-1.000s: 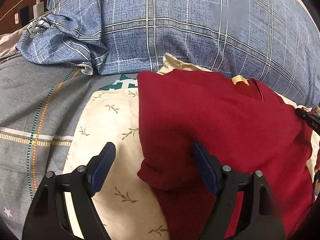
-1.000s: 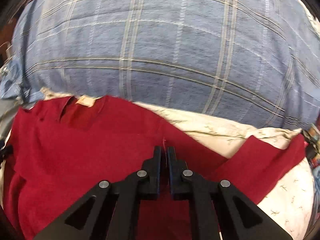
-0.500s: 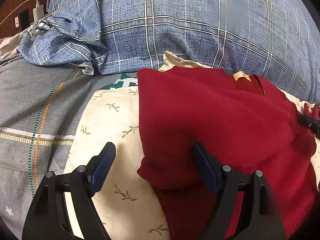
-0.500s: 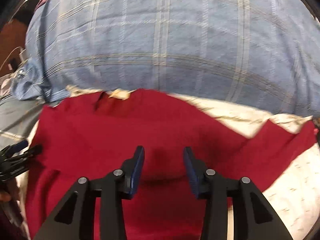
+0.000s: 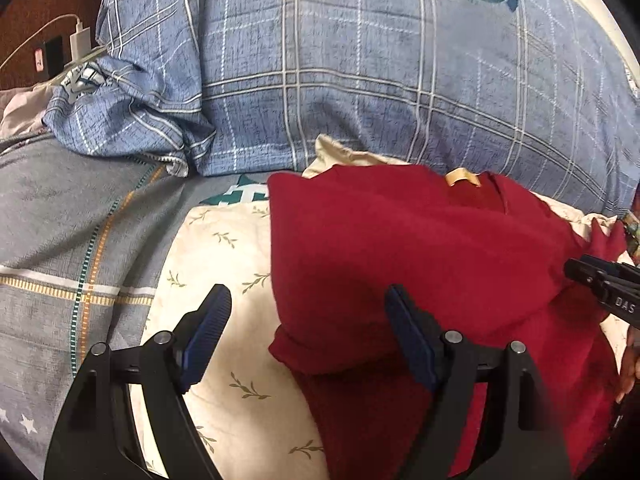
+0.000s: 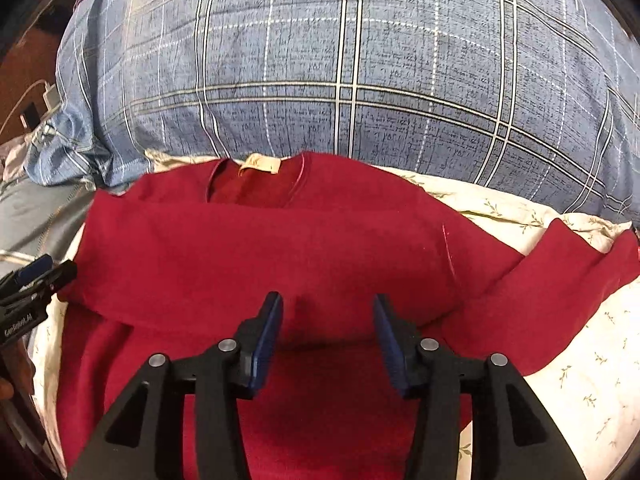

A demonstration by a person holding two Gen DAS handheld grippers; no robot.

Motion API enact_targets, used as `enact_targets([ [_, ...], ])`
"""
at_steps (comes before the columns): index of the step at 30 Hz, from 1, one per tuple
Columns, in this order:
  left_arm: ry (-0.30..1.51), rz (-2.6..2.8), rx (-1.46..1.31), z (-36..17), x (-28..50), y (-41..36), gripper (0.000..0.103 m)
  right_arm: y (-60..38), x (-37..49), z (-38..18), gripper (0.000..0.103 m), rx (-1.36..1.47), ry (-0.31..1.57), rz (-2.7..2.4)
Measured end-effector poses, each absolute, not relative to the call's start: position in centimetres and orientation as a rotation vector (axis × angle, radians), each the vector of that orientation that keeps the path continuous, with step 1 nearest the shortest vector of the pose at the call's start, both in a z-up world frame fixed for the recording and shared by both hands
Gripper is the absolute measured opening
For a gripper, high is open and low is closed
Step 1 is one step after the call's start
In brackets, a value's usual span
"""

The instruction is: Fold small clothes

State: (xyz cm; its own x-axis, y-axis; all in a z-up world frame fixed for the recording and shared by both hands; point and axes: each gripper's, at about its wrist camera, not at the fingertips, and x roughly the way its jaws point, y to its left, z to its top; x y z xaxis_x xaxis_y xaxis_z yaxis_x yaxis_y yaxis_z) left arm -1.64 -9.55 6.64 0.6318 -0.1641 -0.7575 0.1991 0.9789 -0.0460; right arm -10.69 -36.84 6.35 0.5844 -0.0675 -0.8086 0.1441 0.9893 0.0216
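Observation:
A dark red long-sleeved top (image 5: 420, 256) lies on a cream leaf-print cloth (image 5: 224, 264), collar and tan label (image 6: 260, 166) at the far side. Its left sleeve is folded across the chest (image 6: 260, 256); the right sleeve (image 6: 560, 280) stretches out to the right. My left gripper (image 5: 308, 320) is open and empty, straddling the folded left edge of the top. My right gripper (image 6: 326, 320) is open and empty, just above the middle of the top; it also shows at the right edge of the left wrist view (image 5: 604, 284).
A large blue plaid pillow (image 5: 360, 72) rises right behind the top. A grey patterned bedsheet (image 5: 60, 240) spreads to the left. A white charger with cable (image 5: 80, 40) sits at the far left by a wooden headboard.
My right gripper opened and let go of the red cloth it pinched, then drew back a little. The folded sleeve now rests across the chest. My left gripper stayed open in place.

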Motion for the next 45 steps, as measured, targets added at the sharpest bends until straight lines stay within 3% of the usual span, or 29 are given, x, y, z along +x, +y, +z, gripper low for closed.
enact_targets([
  [10,0.969,-0.272,0.072,4.0,-1.0,-11.4,0.079,-37.1,-10.1,4.1,0.052,0.119,0.956,-0.136],
  [17,0.952,-0.256,0.096,3.7,-1.3,-11.7,0.082,-37.8,-10.7,3.9,0.062,0.148,0.943,-0.12],
  [21,0.954,-0.258,0.08,4.0,-1.3,-11.4,0.082,-37.5,-11.0,4.3,0.062,0.125,0.938,-0.124],
  [28,0.933,-0.256,0.037,5.2,-1.5,-10.6,0.082,-44.6,-14.2,6.6,0.07,0.219,0.863,-0.261],
  [37,0.927,-0.257,0.054,5.0,-1.5,-11.1,0.082,-58.7,-18.8,4.6,0.07,0.504,0.881,-0.529],
  [45,0.921,-0.268,0.064,5.0,-1.6,-11.3,0.082,-54.3,-18.4,6.3,0.07,0.472,0.87,-0.376],
])
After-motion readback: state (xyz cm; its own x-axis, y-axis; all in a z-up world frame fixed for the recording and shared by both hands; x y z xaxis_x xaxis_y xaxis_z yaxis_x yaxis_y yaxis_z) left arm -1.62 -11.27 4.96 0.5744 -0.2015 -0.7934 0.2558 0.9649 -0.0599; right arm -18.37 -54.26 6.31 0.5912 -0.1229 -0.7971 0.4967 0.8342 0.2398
